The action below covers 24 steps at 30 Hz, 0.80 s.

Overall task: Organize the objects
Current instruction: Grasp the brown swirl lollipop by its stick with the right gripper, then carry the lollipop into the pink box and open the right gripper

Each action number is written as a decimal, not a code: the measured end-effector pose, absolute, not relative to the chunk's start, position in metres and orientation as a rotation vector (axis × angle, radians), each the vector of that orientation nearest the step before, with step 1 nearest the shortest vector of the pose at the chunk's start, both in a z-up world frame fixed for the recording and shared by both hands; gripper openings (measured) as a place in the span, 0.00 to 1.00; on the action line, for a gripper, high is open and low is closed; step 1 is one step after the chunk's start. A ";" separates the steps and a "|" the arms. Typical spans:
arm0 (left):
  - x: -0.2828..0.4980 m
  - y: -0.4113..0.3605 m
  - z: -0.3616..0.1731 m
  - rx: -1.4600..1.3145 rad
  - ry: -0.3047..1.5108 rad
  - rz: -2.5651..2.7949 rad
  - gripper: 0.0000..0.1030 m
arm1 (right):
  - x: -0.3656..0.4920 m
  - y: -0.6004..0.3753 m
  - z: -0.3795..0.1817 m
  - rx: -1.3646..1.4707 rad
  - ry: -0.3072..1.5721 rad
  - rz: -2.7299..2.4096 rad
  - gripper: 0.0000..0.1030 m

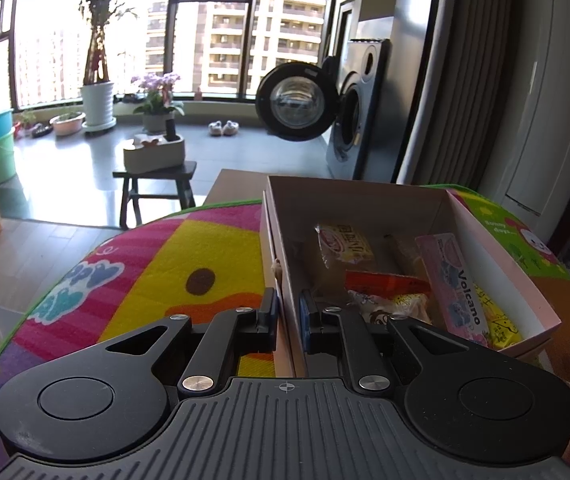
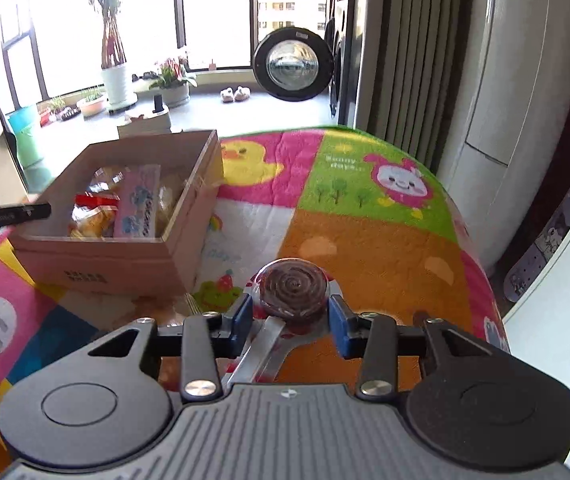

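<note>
My left gripper [image 1: 288,316] pinches the near wall of the snack box [image 1: 281,264] — my right gripper [image 2: 291,312] squeezes a wrapped swirl candy [image 2: 293,288] over the table [image 2: 385,248].

Open pink cardboard box [image 1: 485,236] on colourful mat, holding wrapped snacks and pink Volcano pack [image 1: 455,280] leaning inside, brown spiral-patterned wrapped sweet [image 2: 293,290] clamped between blue pads, beside box.

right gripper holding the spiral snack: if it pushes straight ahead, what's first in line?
Likely nothing close: the right gripper, shut on the wrapped spiral snack, points over bare cartoon mat. The cardboard box sits off to its left. Depth unclear.
</note>
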<state>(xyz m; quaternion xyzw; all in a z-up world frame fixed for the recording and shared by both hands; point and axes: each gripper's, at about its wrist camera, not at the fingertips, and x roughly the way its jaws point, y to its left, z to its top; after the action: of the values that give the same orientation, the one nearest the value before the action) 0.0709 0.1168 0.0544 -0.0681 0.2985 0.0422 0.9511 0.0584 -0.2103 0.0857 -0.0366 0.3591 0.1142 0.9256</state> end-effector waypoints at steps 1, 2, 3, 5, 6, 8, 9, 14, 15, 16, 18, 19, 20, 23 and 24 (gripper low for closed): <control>0.071 0.117 0.054 -0.140 0.607 0.085 0.13 | 0.056 -0.210 0.100 -0.064 0.704 0.244 0.39; 0.071 0.117 0.054 -0.139 0.607 0.085 0.13 | 0.055 -0.208 0.112 -0.057 0.671 0.254 0.39; 0.071 0.117 0.054 -0.141 0.607 0.085 0.13 | 0.054 -0.205 0.126 -0.049 0.631 0.268 0.39; 0.071 0.117 0.055 -0.142 0.607 0.083 0.13 | 0.057 -0.196 0.151 -0.029 0.567 0.310 0.39; 0.072 0.117 0.055 -0.143 0.607 0.081 0.13 | 0.059 -0.191 0.160 -0.017 0.543 0.334 0.39; 0.072 0.116 0.054 -0.144 0.607 0.079 0.13 | 0.066 -0.180 0.175 0.005 0.506 0.383 0.39; 0.072 0.116 0.054 -0.144 0.607 0.079 0.13 | 0.071 -0.171 0.181 0.013 0.488 0.406 0.39; 0.072 0.116 0.054 -0.145 0.607 0.080 0.14 | 0.105 -0.129 0.187 0.020 0.489 0.505 0.39; 0.072 0.116 0.054 -0.144 0.606 0.080 0.14 | 0.115 -0.121 0.184 0.031 0.508 0.527 0.39; 0.072 0.117 0.054 -0.144 0.607 0.080 0.14 | 0.126 -0.112 0.180 0.045 0.531 0.542 0.39; 0.072 0.117 0.054 -0.146 0.606 0.078 0.14 | 0.144 -0.099 0.170 0.078 0.587 0.556 0.39; 0.072 0.117 0.054 -0.147 0.606 0.076 0.14 | 0.153 -0.093 0.163 0.097 0.617 0.563 0.39; 0.073 0.117 0.054 -0.148 0.605 0.074 0.14 | 0.163 -0.086 0.154 0.108 0.642 0.567 0.39; 0.073 0.117 0.054 -0.148 0.605 0.074 0.14 | 0.183 -0.068 0.133 0.068 0.673 0.544 0.39; 0.074 0.116 0.054 -0.148 0.605 0.074 0.14 | 0.189 -0.063 0.127 0.055 0.683 0.534 0.39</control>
<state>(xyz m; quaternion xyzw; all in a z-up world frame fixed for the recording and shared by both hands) 0.0739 0.1165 0.0536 -0.0727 0.2975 0.0364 0.9513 0.1888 -0.0634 0.1268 0.0265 0.3311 0.2587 0.9071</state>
